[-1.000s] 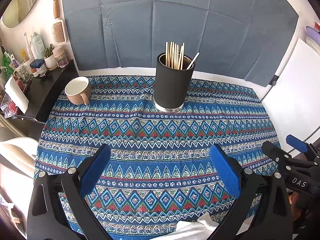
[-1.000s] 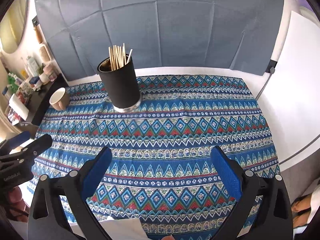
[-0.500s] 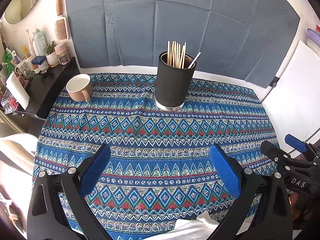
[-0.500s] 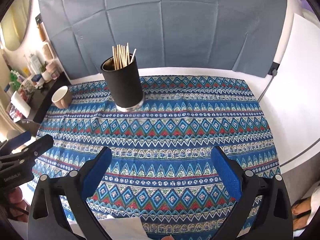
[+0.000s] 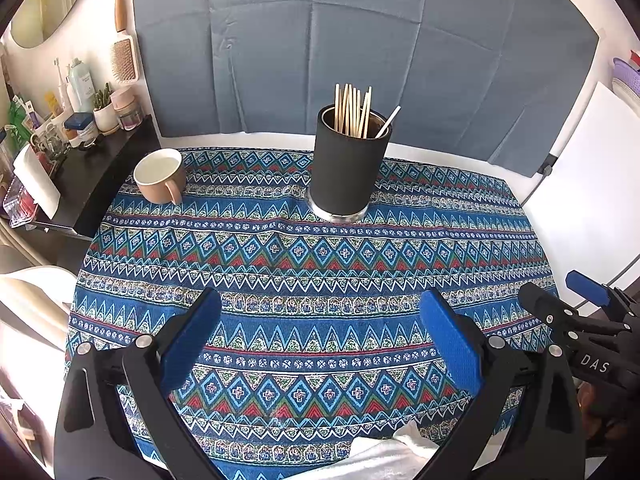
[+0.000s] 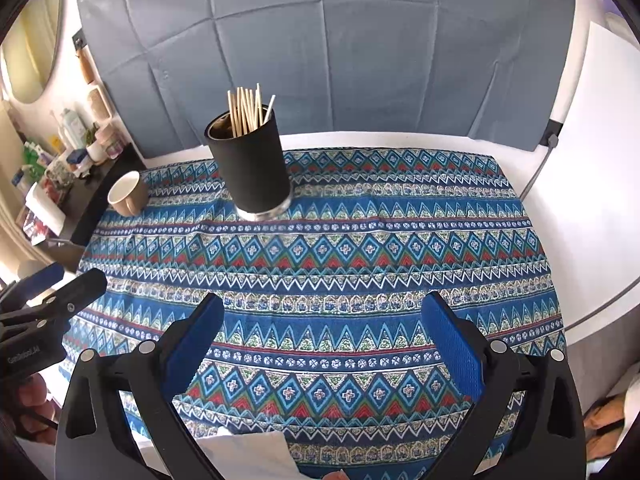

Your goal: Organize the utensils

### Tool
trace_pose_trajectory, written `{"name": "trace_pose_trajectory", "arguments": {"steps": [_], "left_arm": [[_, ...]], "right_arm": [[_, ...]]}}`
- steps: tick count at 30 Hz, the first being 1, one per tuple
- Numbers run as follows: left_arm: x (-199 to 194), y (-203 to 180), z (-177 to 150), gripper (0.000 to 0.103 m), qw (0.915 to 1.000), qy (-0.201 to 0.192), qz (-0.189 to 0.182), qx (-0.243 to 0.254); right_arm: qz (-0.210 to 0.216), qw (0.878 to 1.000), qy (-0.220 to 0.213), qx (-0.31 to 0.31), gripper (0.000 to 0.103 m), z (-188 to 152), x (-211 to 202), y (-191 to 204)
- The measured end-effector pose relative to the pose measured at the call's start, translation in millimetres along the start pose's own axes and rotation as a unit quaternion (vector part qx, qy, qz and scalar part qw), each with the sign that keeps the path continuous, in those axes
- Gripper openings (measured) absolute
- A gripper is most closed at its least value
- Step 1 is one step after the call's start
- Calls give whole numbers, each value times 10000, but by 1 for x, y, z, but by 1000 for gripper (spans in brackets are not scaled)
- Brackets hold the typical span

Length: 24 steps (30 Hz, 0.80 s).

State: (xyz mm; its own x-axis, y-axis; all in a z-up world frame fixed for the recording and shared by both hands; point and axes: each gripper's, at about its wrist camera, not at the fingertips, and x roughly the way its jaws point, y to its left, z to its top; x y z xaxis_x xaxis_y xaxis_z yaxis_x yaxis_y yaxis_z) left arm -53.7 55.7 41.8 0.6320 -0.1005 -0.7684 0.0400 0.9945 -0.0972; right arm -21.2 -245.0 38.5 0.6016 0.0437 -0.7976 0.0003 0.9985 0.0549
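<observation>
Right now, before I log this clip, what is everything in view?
holder: one, black, upright on the cloth, far centre
sticks: a bunch, pale wood, standing in the holder; exact count unclear
mug: one, tan, far left corner of the cloth
tablecloth: one, blue patterned, covering the table
side shelf: one, dark, left of the table, crowded with bottles and jars
left gripper: open, empty
right gripper: open, empty

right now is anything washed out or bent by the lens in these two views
Left wrist view: the white board at right is blown out by bright light, and the patterned tablecloth bows at its edges from fisheye distortion. Right wrist view: the black utensil holder leans left though it stands upright, and the bare white tabletop is overexposed.
</observation>
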Motion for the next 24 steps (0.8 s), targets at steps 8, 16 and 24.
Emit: {"name": "trace_pose_trajectory", "arguments": {"steps": [8, 16, 24], "left_arm": [[1, -1, -1, 97, 10000, 25, -26, -3], [0, 1, 0, 97, 10000, 13, -12, -36], [0, 2, 0, 97, 10000, 21, -28, -20]], "right_arm": [[-1, 10000, 20, -14, 95, 0, 1, 1], [1, 10000, 57, -26, 95, 0, 2, 2], [-15, 10000, 46, -62, 95, -1, 2, 3]]}}
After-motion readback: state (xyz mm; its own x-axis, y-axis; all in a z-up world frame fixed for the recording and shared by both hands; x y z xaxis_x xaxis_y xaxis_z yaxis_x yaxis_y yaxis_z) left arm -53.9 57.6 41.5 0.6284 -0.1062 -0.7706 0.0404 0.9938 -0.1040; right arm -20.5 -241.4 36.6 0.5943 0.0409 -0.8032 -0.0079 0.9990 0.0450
